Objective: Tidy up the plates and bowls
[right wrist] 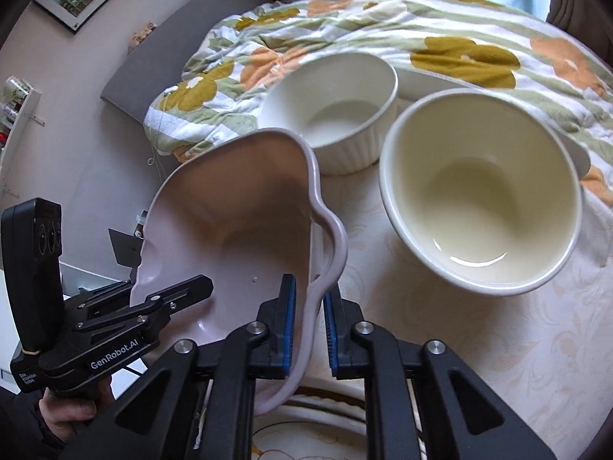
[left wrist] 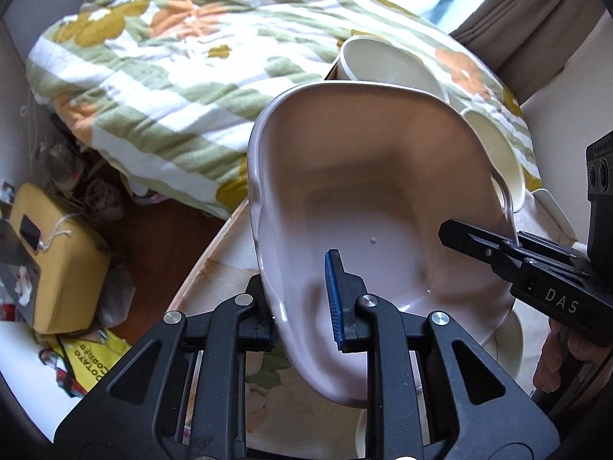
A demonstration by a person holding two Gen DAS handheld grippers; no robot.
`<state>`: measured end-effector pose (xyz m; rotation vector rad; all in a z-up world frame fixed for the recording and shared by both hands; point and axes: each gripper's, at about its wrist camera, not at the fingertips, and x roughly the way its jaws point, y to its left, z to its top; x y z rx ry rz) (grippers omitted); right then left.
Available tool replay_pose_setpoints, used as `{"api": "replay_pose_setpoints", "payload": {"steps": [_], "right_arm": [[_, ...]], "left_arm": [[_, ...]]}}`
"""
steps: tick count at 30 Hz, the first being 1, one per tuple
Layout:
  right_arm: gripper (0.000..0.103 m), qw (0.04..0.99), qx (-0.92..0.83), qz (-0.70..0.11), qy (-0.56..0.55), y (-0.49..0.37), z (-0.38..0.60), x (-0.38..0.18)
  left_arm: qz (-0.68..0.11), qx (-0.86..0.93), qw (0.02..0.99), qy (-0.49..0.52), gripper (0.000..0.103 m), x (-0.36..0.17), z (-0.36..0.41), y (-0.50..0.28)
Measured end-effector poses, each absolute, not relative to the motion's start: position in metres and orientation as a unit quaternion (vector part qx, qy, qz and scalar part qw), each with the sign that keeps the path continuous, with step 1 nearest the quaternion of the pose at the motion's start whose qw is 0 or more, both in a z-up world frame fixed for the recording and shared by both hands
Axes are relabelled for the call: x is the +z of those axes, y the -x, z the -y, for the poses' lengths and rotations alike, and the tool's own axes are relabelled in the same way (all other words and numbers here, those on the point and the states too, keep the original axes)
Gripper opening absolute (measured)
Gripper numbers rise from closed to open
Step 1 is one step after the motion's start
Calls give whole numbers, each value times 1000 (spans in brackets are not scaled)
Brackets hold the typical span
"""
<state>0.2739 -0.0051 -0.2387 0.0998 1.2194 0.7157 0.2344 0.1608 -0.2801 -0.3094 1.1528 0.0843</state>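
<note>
Both tools hold the same pink dish [right wrist: 230, 230], which is lifted and tipped up on its side above the desk [right wrist: 479, 345]. Right by its camera, the right tool [right wrist: 306, 306] pinches the dish's wavy rim, one blue pad inside and one outside. The left tool [left wrist: 302, 306] pinches the opposite rim the same way, so neither is wide; each is closed down on the dish.

Just under the dish lies a plate with a brown ring [right wrist: 325, 395], only partly seen. If one tool pulls harder than the other, the smooth rim could slip from the pads. Then the dish would drop onto that plate and both might chip.

A little past the dish sits a cream bowl [right wrist: 482, 199] on the desk. Beside the cream bowl, farther back, sits a white ribbed bowl [right wrist: 333, 115]. The dish's far rim points toward these two. Swinging the dish forward too fast could knock them, and the ribbed bowl is close to the desk's back edge.

Beyond the bowls lies a flowery blanket [right wrist: 459, 38] on a bed. It looks to touch the desk's far side, and a pushed bowl might tip into it.

To the left of the dish, below the desk, a yellow box [left wrist: 57, 253] and papers sit on the floor [left wrist: 161, 237]. A dish falling off that side would land on hard floor.
</note>
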Motion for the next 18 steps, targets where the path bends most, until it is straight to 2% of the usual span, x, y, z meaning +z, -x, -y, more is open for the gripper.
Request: {"api": "replay_pose_setpoints", "payload": {"steps": [11,18], "right_arm": [[13,803,300,-505,-101,-215,105,-164],[13,834,224,-488,-129,-156,214,-142]], "left_arm": [[-496,-2,864,82,18,-185,-64,-196],[-489,-84,867,46,18,-164,46,-171]]}}
